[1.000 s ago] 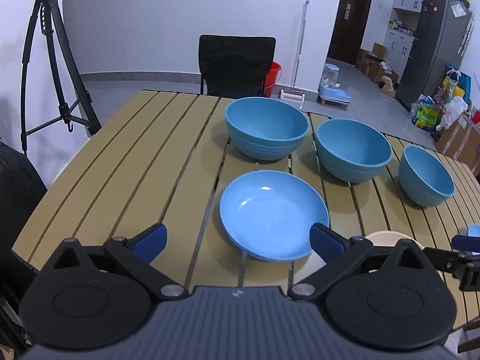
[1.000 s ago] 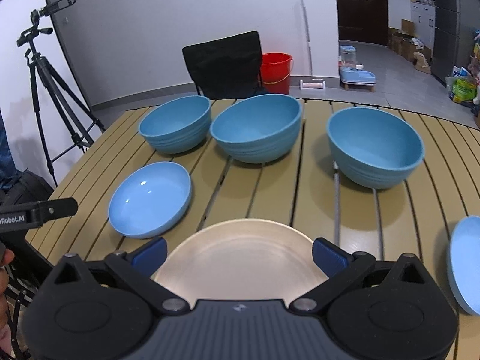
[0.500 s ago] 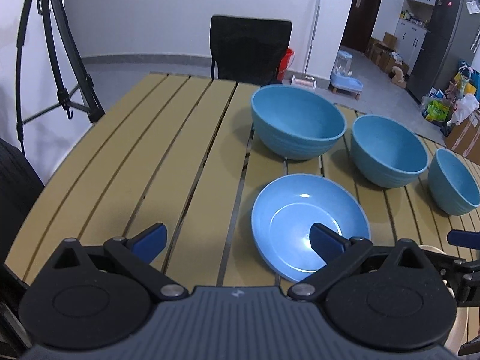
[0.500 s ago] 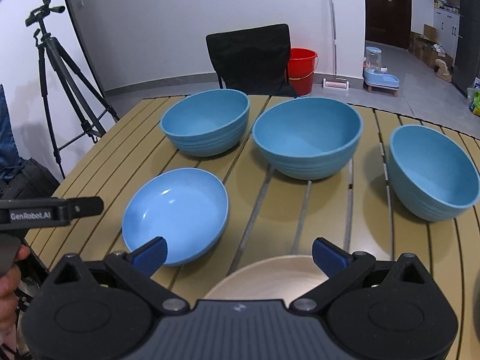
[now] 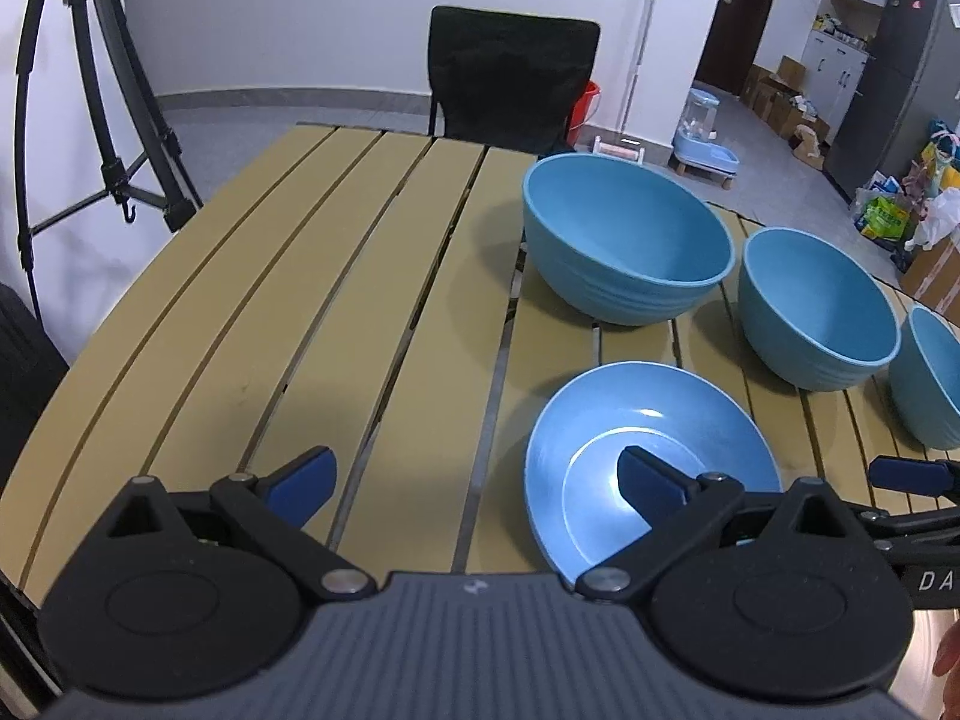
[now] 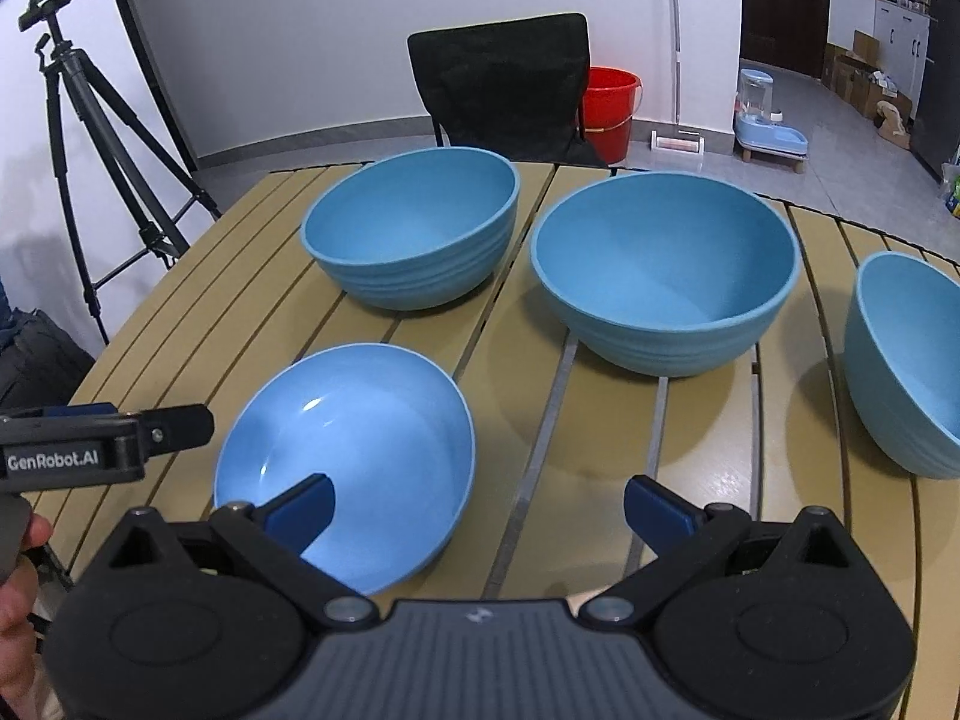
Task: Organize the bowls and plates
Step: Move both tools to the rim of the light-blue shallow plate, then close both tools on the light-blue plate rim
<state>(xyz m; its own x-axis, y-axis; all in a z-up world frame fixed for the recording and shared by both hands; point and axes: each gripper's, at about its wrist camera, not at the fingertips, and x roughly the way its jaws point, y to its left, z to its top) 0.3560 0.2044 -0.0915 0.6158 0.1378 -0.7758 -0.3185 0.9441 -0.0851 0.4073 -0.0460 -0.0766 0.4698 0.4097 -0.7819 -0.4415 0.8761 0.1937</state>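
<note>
— Spreading under everything is the tan slatted surface. On it stand three deep blue ribbed bowls in a row: the leftmost bowl, the widest middle bowl and the rightmost bowl. Nearer the cameras sits the shallow glossy blue plate. Which step is this?

— Approach, I'd judge. Nothing is stacked yet. The left hand-held gripper has its jaws spread wide and empty, one blue pad over the plate's near side. The right hand-held gripper is equally wide and empty, its left pad above the plate's near rim.

— And the next move?

— Probably one gripper must drop to the plate's edge and pinch the thin rim; glossy, so slippery.

— Do the views differ?

— The left wrist view alone shows the bare left half of the surface. Only the right wrist view shows the red bucket and the person's fingers behind the other tool.
</note>
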